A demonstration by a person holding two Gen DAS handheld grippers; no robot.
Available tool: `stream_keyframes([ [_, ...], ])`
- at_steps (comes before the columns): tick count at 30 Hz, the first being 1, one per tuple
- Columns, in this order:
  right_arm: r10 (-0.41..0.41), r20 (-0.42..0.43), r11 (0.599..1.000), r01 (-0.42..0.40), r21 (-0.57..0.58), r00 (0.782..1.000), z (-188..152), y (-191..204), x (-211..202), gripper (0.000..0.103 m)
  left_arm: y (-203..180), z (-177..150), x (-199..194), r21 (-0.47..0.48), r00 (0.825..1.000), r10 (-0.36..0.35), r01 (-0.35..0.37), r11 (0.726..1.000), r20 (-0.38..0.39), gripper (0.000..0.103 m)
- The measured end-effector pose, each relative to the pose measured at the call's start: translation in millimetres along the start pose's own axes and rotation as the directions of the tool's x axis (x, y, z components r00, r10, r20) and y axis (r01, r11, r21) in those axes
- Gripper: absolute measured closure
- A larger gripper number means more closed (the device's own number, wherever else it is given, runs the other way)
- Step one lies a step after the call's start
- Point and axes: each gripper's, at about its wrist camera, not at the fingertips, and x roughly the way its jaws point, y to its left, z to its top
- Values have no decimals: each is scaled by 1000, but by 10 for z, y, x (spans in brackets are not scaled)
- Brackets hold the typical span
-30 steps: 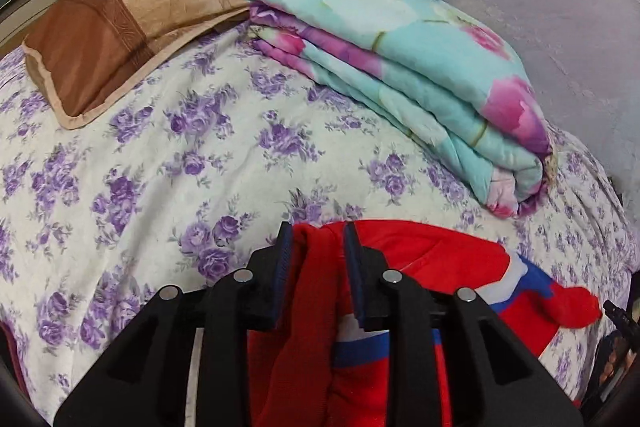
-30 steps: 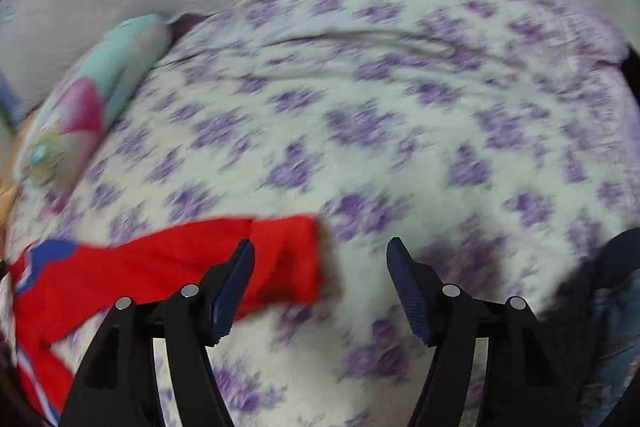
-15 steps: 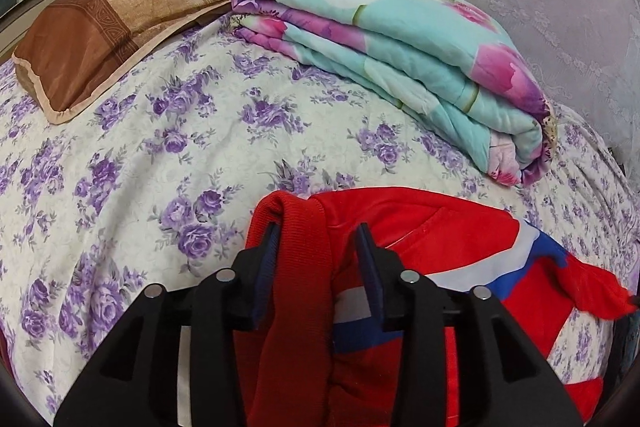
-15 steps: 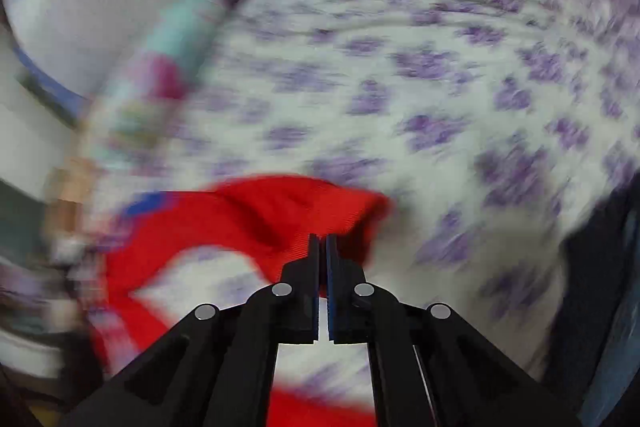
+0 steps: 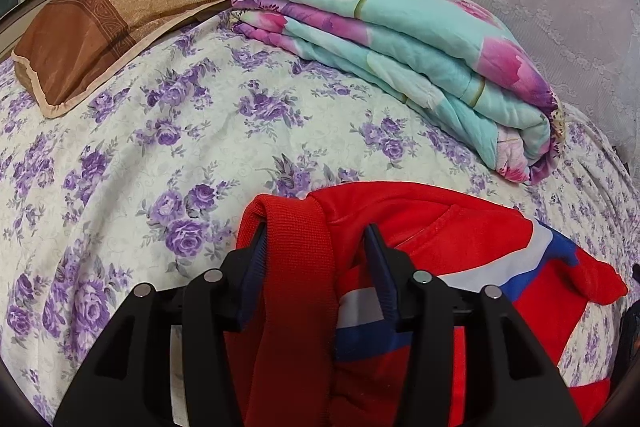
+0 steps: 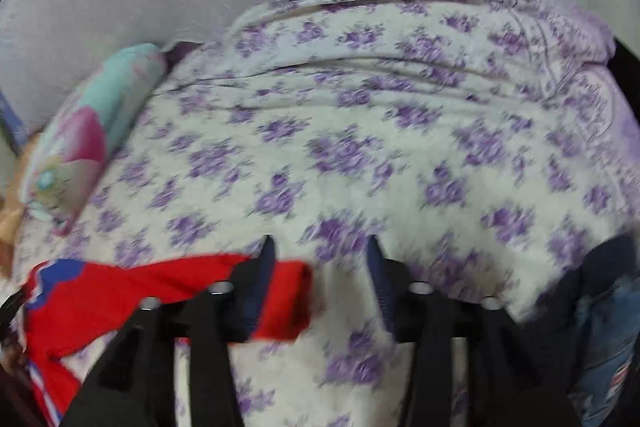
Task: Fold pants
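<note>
Both tongs (image 5: 316, 251) (image 6: 320, 259) parted over pants (image 5: 432, 227)

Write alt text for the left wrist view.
The left gripper, jaws parted, straddles a ribbed band of the red pants on a purple-flowered bedsheet. Behind lie a folded turquoise floral quilt and a brown pillow.

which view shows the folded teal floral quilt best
The left wrist view: the folded quilt lies sharp and nearly whole on the bed, layers visible. The right wrist view shows only one blurred end at its left edge.
</note>
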Motion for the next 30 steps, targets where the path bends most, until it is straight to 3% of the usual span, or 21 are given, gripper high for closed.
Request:
stream_keyframes([
  [5,135,-11,985,-135,-111,991,-342,37,-176,47,20,-9,-10,-10,1000,-22,22,1000,6,54],
  [10,27,3,907,-23,-420,1000,-628,435,-16,48,2,-14,6,-4,1000,-19,19,1000,8,51],
  [11,20,4,896,-16,-444,1000,-622,487,35,52,-3,-15,7,-2,1000,-17,17,1000,7,51],
  [12,-1,13,881,7,-473,1000,-609,558,98,70,-3,-16,5,-2,1000,-17,17,1000,9,51],
  [14,-57,0,861,49,-506,998,-505,668,265,92,11,-19,2,-7,1000,-23,23,1000,10,51],
  [16,-13,-45,906,-7,-424,999,-262,624,316,94,22,-21,5,-13,999,-30,30,999,11,51],
  [19,88,-47,974,-96,-204,995,219,433,291,94,27,-26,21,-18,999,-39,40,999,11,49],
  [21,75,-60,985,-84,-150,995,410,439,399,94,26,-30,26,-19,999,-41,42,999,12,48],
  [23,-11,-114,991,-5,-134,993,487,520,687,92,24,-33,25,-21,999,-46,46,999,15,48],
  [26,-143,-209,973,99,-207,967,394,638,1101,75,45,-34,12,-32,998,-61,62,998,18,47],
  [27,-149,-212,974,106,-199,966,366,609,1129,71,52,-34,10,-36,998,-66,66,997,19,47],
  [30,-22,-126,994,8,-108,992,374,428,900,60,57,-26,11,-42,997,-77,78,996,17,45],
])
